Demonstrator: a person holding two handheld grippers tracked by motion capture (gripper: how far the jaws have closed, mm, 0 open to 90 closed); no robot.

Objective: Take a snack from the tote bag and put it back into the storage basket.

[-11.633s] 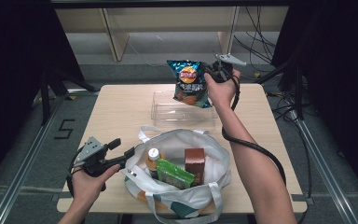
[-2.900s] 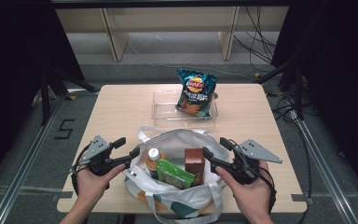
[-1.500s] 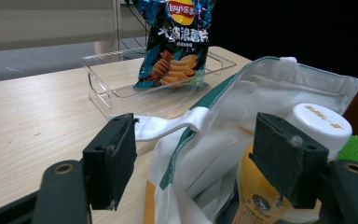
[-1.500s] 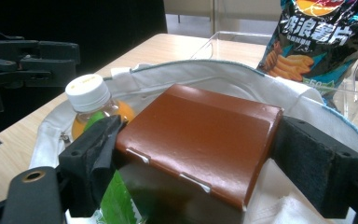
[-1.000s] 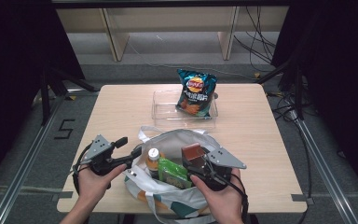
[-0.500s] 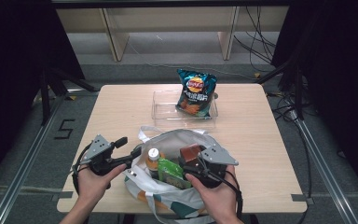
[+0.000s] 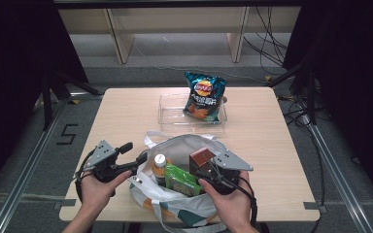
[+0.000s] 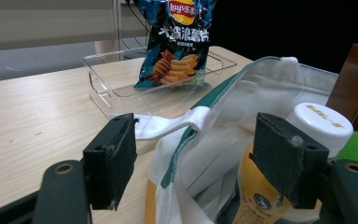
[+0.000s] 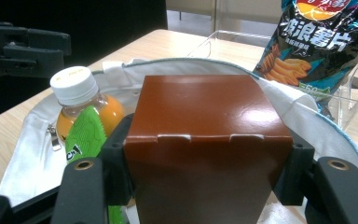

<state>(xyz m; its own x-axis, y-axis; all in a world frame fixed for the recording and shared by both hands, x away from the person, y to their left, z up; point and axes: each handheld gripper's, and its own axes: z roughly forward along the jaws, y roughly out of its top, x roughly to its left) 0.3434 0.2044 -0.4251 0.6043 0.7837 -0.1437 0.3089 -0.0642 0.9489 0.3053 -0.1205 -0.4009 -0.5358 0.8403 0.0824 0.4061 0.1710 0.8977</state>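
A white tote bag (image 7: 184, 144) sits open at the table's near edge. It holds a brown box (image 7: 201, 158), an orange drink bottle (image 7: 160, 162) and a green packet (image 7: 179, 177). My right gripper (image 7: 203, 170) reaches into the bag. Its jaws have just been closing, and its pads now press both sides of the brown box (image 9: 205, 140). My left gripper (image 7: 135, 151) stands open at the bag's left rim. In the left gripper view (image 8: 200, 158), the white strap and rim (image 8: 191, 119) run between its jaws, which do not pinch them.
A blue chips bag (image 7: 204, 94) stands in a clear plastic tray (image 7: 172, 109) at the far middle of the table. Bare tabletop (image 7: 281, 141) lies to the right and left of the bag. Shelving and cables are behind the table.
The chips bag went from my right gripper into the tray. My right hand then came from beside the bag into it, and its jaws closed around the brown box. The left gripper stayed put.
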